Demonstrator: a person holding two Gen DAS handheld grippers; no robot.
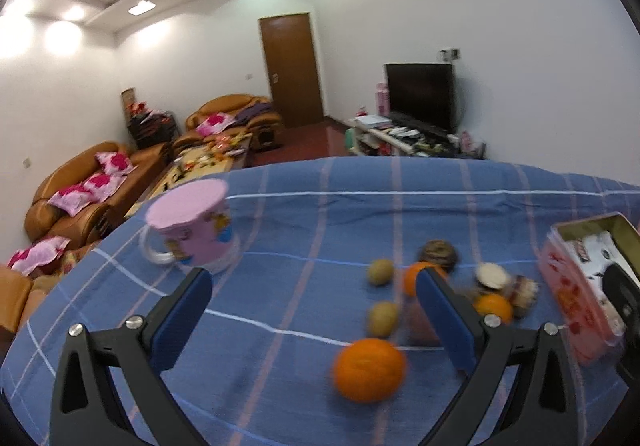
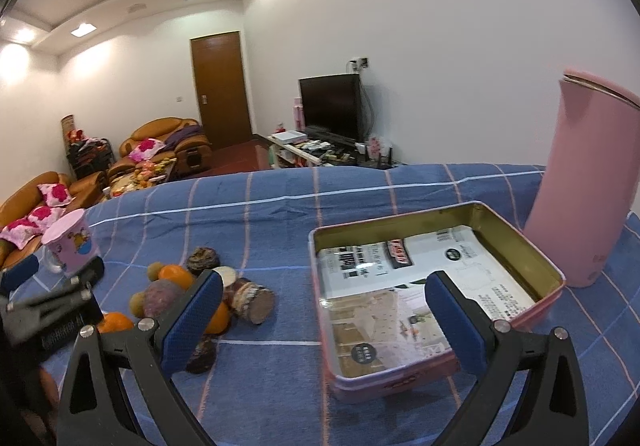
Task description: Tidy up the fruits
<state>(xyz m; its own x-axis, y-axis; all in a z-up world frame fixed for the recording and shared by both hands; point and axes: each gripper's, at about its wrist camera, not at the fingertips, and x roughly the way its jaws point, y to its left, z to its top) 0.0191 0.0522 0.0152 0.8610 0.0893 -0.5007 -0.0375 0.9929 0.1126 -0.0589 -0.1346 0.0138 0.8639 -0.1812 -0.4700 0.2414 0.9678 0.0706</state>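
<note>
With both views blurred by fisheye, near to far:

left gripper (image 1: 314, 288): jaws spread wide, nothing between the blue pads, hanging above the cloth.
right gripper (image 2: 324, 292): jaws spread wide, empty, left finger over the fruit pile, right finger over the tin.
nearest orange (image 1: 369, 369): on the cloth just ahead of the left gripper, apart from the rest.
kiwis: one (image 1: 383, 318) just behind that orange, another (image 1: 380, 271) further back, not touching.
other oranges: one (image 1: 420, 278) partly behind the right finger of the left gripper, one (image 1: 493, 307) beside the brown items.
brown round items (image 2: 252, 298): clustered with the oranges; type unclear, one shows a pale cut face.
tin (image 2: 520, 246): pink outside, gold inside, open, printed paper lying flat in it, no fruit inside; right of the pile.
pink mug (image 1: 192, 230): clear handle, cartoon print, left of the fruit, well apart.
pink flask (image 2: 580, 186): upright, just beside the tin's far right corner.
tablecloth (image 1: 320, 214): blue check, under everything.
background: TV (image 1: 420, 94), door (image 1: 290, 66), brown sofas (image 1: 80, 186).
</note>
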